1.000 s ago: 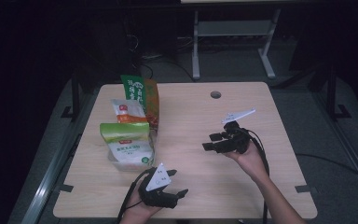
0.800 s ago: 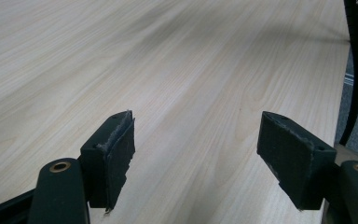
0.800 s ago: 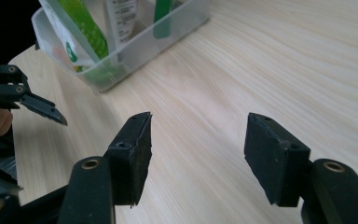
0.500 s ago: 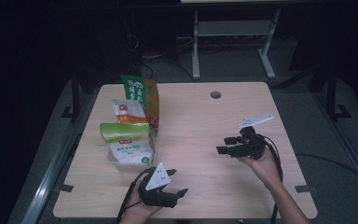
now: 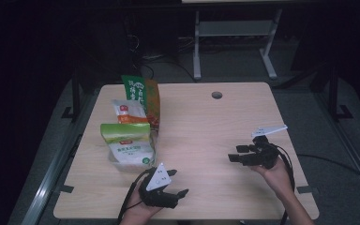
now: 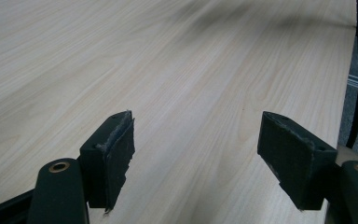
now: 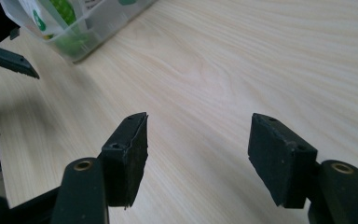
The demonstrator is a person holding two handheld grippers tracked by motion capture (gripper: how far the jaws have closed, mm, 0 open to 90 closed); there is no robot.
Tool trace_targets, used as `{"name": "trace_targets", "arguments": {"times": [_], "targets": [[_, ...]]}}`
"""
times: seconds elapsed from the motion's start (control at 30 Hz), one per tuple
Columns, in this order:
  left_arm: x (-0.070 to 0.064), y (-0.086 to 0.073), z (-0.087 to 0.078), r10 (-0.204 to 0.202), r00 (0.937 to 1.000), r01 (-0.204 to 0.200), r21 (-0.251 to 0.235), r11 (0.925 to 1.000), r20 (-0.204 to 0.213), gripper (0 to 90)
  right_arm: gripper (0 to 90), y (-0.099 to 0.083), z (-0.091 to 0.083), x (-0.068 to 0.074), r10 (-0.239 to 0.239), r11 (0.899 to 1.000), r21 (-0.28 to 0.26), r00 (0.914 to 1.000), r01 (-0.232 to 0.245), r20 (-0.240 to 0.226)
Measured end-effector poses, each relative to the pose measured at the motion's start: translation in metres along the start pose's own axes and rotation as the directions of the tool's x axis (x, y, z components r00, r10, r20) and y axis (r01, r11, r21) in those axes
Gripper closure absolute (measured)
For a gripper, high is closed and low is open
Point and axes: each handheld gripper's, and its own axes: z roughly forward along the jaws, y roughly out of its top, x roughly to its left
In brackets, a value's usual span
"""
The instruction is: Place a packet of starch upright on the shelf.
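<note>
snack bags at table's left, left tongs and right tongs both agape, empty

A pale wooden table with a round hole near its far edge. On its left half stands a clear tub of packets, with a white packet and a green bag just behind it, farther off.
</note>
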Motion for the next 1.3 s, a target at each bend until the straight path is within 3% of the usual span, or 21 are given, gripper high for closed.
{"name": "trace_targets", "arguments": {"times": [0.73,1.3], "targets": [[0.002,0.000,0.000,0.002,0.9999,-0.002,0.005,1.0000,-0.012,24.6,33.9,-0.052,-0.021,-0.002,0.045,0.999,-0.019,0.9986,-0.045,0.027],[0.002,0.000,-0.001,0.006,0.9999,-0.006,0.002,1.0000,-0.011,23.8,30.9,-0.085,-0.042,0.009,0.060,0.997,-0.060,0.9958,-0.056,0.069]]}}
